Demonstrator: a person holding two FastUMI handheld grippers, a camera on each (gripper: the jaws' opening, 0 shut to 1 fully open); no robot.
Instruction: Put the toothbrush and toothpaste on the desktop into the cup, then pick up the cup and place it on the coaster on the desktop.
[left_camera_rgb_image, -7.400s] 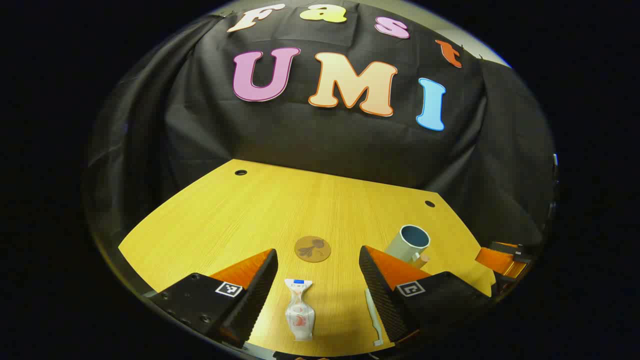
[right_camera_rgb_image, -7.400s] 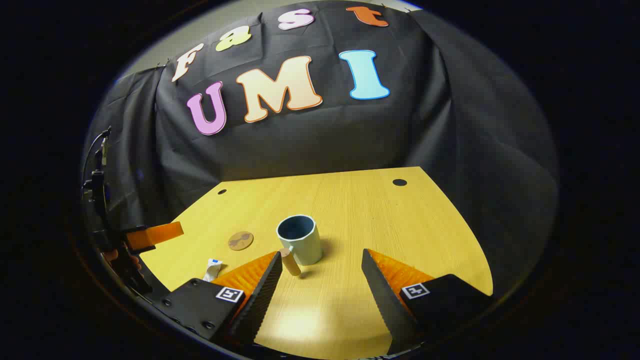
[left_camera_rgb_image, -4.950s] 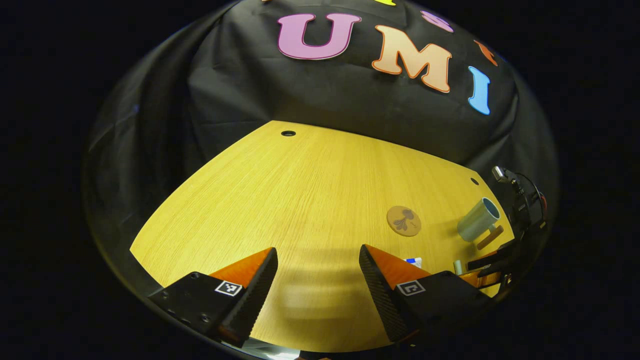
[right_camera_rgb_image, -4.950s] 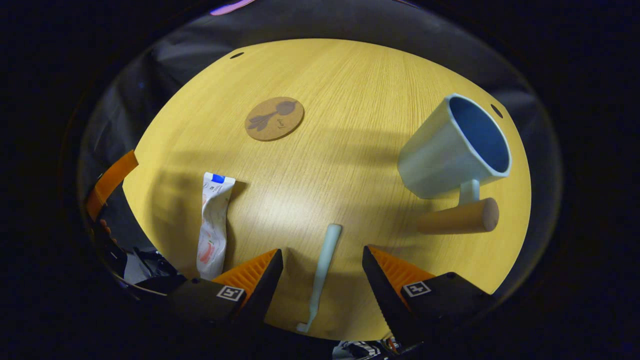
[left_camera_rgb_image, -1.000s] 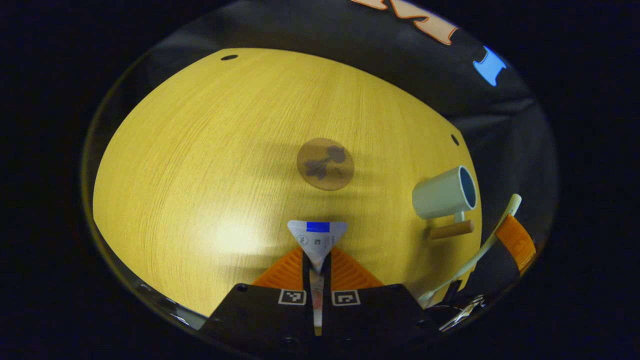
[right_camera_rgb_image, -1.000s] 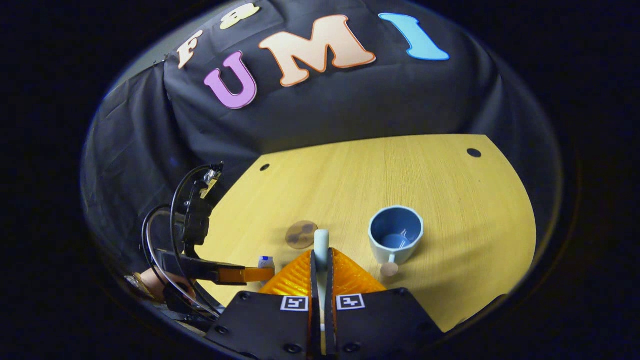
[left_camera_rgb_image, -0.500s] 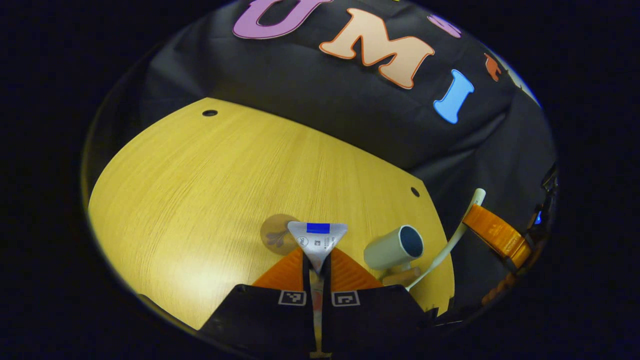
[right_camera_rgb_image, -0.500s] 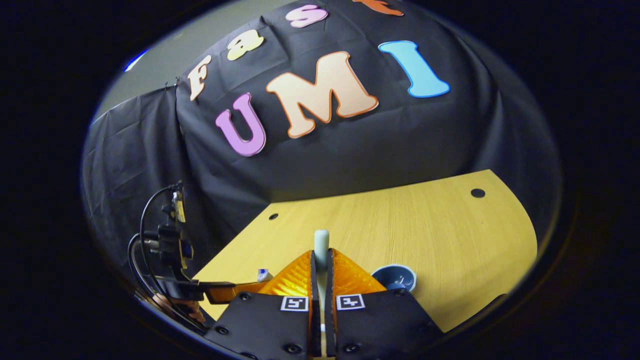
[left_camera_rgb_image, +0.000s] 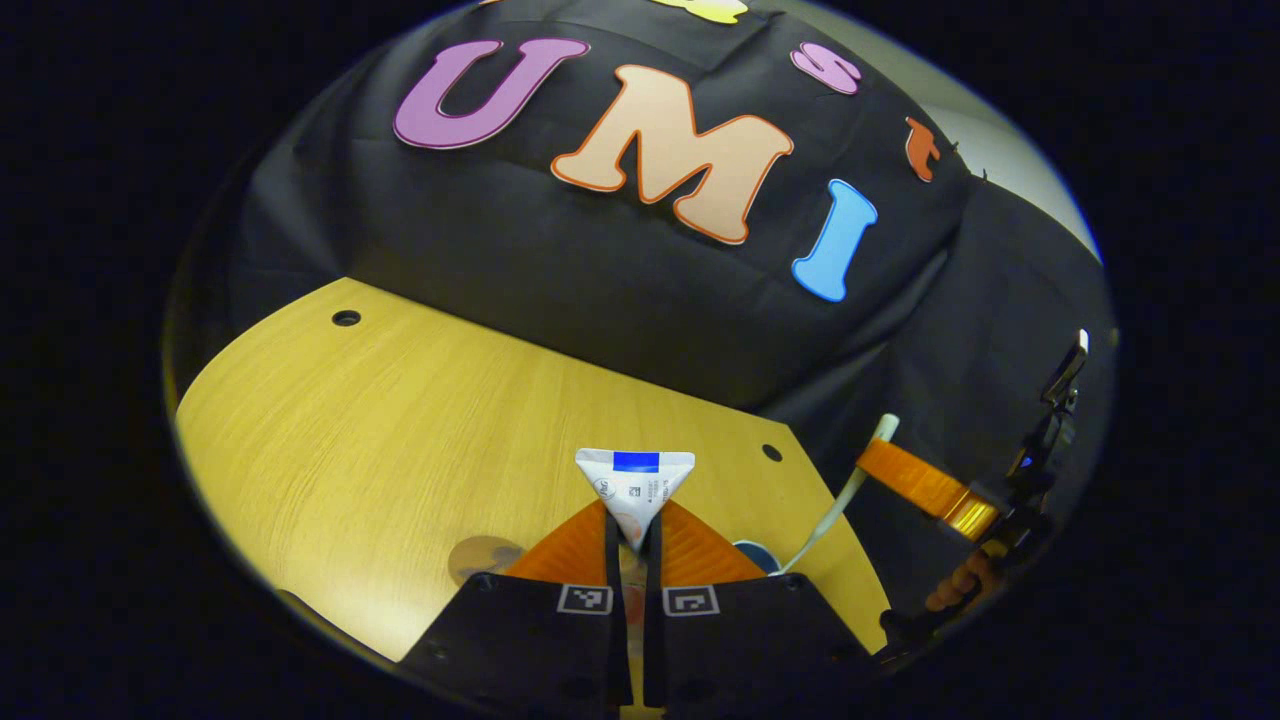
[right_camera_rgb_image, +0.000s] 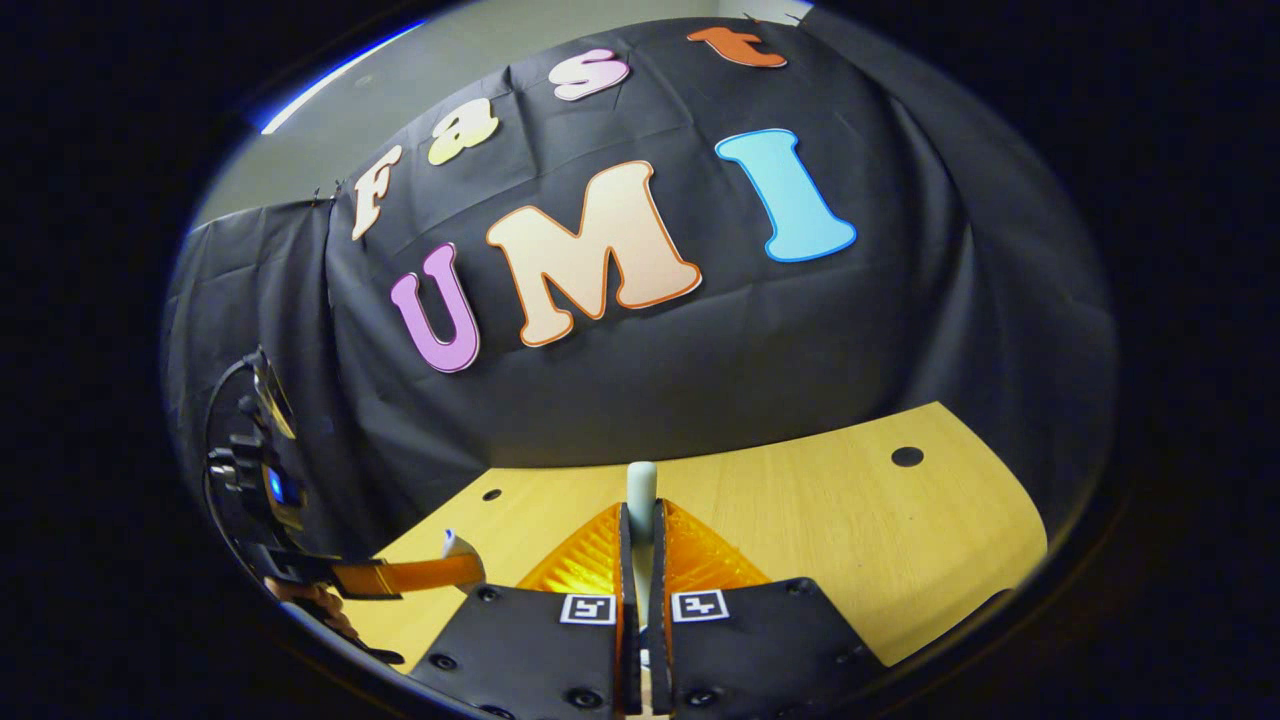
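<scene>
**Both tools loaded above the bench**

Black cloth wall (left_camera_rgb_image: 560, 280) behind; yellow wood-grain bench (left_camera_rgb_image: 400, 430) with small dark holes below it.

Left tool (left_camera_rgb_image: 627, 535): fingers closed on both sides of a white toothpaste tube with a blue band (left_camera_rgb_image: 634, 480), whose flat crimped end sticks up past the fingertips, clear of the bench.

Right tool (right_camera_rgb_image: 640, 545): fingers closed on a pale green toothbrush (right_camera_rgb_image: 641, 490), one end standing out above the tips. In the left gripper view this tool (left_camera_rgb_image: 880, 465) sits at right, toothbrush slanting down toward the blue-lined cup (left_camera_rgb_image: 755, 555).

Cup: a sliver of rim just right of the left tool's fingers.

Round brown cork coaster (left_camera_rgb_image: 482, 556): flat on the bench, just left of those fingers.
</scene>
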